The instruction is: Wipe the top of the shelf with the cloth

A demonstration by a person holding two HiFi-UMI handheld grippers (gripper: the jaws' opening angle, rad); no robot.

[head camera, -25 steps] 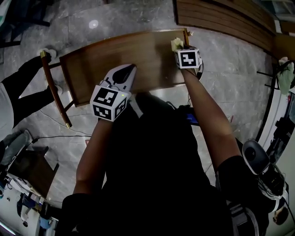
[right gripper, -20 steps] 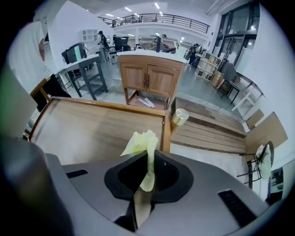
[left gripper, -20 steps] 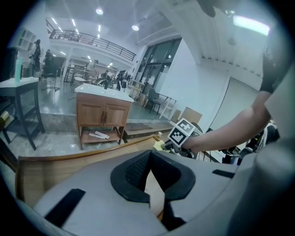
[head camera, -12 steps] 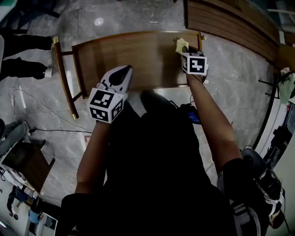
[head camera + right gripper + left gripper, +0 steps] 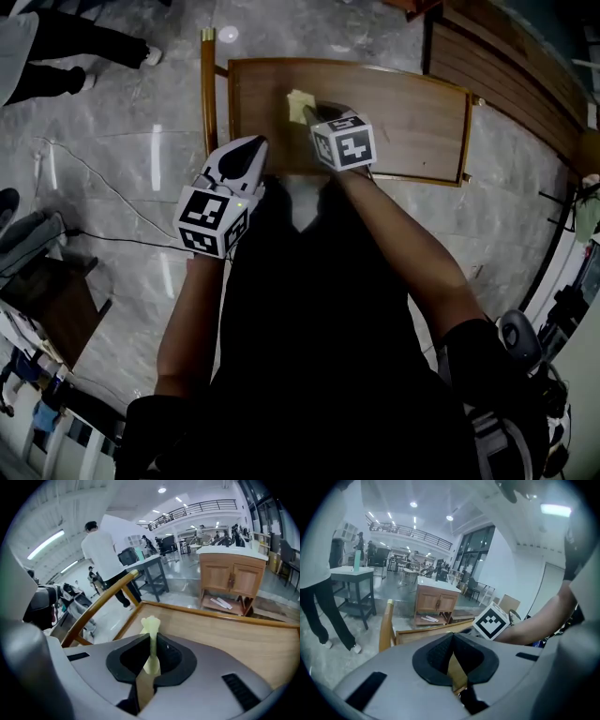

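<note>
1. Where the wooden shelf top [image 5: 403, 112] is seen from above in the head view, a pale yellow cloth [image 5: 298, 101] is held at its left part, toward the far edge, by the right gripper [image 5: 307, 112].
2. In the right gripper view, that gripper's jaws are shown clamped tight on the cloth. A bunched fold is squeezed upright between them and is pushed out past their tips, over the wood.
3. Contact between the cloth and the wood cannot be confirmed from either view.
4. The left gripper [image 5: 250, 143] is held at the near-left corner of the shelf, apart from the cloth.
5. In the left gripper view, its jaws are brought together at the tips and nothing is gripped. Only a narrow wedge of wood is seen behind them.
6. A raised wooden rim is run round the shelf top, and a wooden rail [image 5: 208, 94] is set along its left side.
7. A grey marble floor [image 5: 122, 141] is seen below, and a thin cable [image 5: 94, 178] is laid across it at the left.
8. A person [image 5: 56, 47] in a white top and dark trousers is placed at the far left.
9. A two-door wooden cabinet [image 5: 229, 581] is seen beyond the shelf.
</note>
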